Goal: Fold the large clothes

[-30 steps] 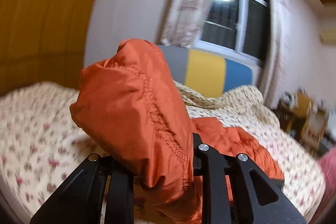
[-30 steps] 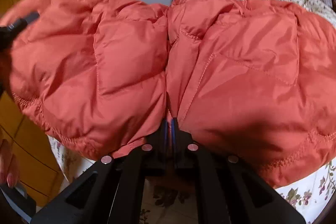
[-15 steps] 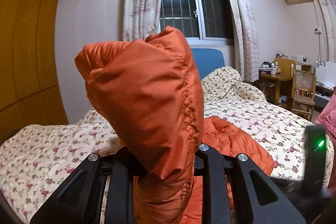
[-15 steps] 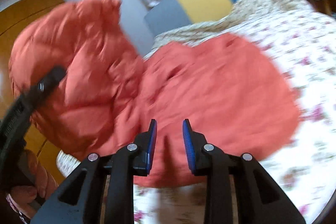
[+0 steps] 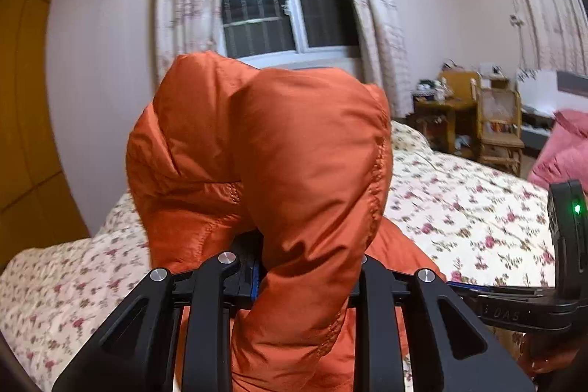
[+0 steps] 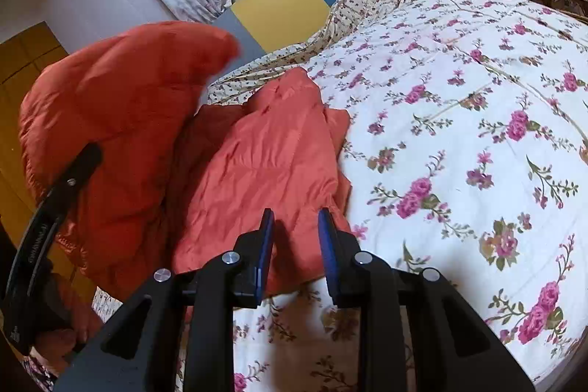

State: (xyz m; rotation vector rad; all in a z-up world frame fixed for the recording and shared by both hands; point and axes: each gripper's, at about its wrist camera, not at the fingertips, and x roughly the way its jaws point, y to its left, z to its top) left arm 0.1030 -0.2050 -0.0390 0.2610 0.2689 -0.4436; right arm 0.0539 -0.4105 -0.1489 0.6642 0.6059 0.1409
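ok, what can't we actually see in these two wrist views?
- Left wrist view: the left hand-held gripper fingertips, buried under the orange jacket.
- Left wrist view: the headboard, behind the jacket.
- Right wrist view: the jacket's lower edge, behind the right hand-held gripper.
- Both views: desk clutter, too small.

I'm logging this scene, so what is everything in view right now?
orange puffer jacket: one, orange, part lying on the bed, part lifted.
bed quilt: one, cream with pink roses, covering the bed.
headboard: one, grey, yellow and blue panels, under the window.
window: one, dark, curtains either side.
wooden chair: one, yellow-brown, far right.
pink bundle: one, right edge.
left gripper: black, clamped on jacket fabric.
right gripper: black, blue pads apart, nothing between them.
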